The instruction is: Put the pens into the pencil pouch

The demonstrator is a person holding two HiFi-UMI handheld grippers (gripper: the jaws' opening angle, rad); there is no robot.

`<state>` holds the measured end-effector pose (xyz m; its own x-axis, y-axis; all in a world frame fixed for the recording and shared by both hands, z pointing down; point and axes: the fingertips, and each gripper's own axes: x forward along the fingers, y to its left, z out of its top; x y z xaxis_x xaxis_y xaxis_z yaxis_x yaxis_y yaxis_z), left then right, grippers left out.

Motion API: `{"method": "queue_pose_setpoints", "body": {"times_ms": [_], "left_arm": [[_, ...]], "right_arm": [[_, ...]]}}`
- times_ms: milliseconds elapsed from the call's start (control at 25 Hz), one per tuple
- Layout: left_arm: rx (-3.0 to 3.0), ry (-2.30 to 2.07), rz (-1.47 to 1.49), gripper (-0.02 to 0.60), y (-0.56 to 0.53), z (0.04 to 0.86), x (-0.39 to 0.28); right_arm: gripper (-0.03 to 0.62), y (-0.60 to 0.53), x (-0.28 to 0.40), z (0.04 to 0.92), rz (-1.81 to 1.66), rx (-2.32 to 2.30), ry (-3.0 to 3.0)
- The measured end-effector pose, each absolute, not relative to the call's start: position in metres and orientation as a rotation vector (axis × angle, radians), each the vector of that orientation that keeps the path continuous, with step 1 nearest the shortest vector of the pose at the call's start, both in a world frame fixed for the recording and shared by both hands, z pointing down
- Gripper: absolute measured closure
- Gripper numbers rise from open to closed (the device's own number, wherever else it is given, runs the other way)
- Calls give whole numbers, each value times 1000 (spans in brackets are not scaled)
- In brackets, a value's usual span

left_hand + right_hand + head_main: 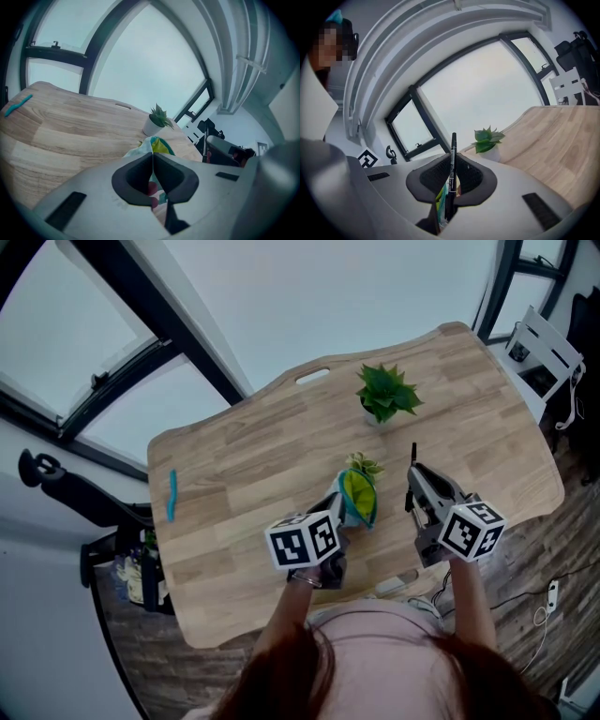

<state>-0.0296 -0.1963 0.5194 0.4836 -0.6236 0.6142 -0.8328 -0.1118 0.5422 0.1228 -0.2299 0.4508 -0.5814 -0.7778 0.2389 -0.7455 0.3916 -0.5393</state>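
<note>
The pencil pouch (359, 495), yellow-green inside with a white and teal patterned outside, sits open-mouthed at the middle of the wooden table (253, 446). My left gripper (337, 514) is shut on the pouch's near edge; in the left gripper view its pads pinch the fabric (154, 146). To the pouch's right, my right gripper (418, 487) is raised and shut on a black pen (413, 454), which stands upright between the jaws (453, 161). A blue pen (172, 495) lies alone near the table's left edge (18, 105).
A small potted plant (386, 395) in a white pot stands behind the pouch (158, 120) (487, 140). The table has a handle slot (312, 376) at its far edge. A white chair (544, 348) and cables are off the right side.
</note>
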Motion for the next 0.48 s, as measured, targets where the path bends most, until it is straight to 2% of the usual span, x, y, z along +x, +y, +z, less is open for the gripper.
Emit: {"method": "queue_pose_setpoints", "body": {"times_ms": [480], "left_arm": [[1826, -1209, 285, 577, -196, 518, -28]], "right_arm": [[560, -241, 95, 422, -835, -1274, 2481]]}}
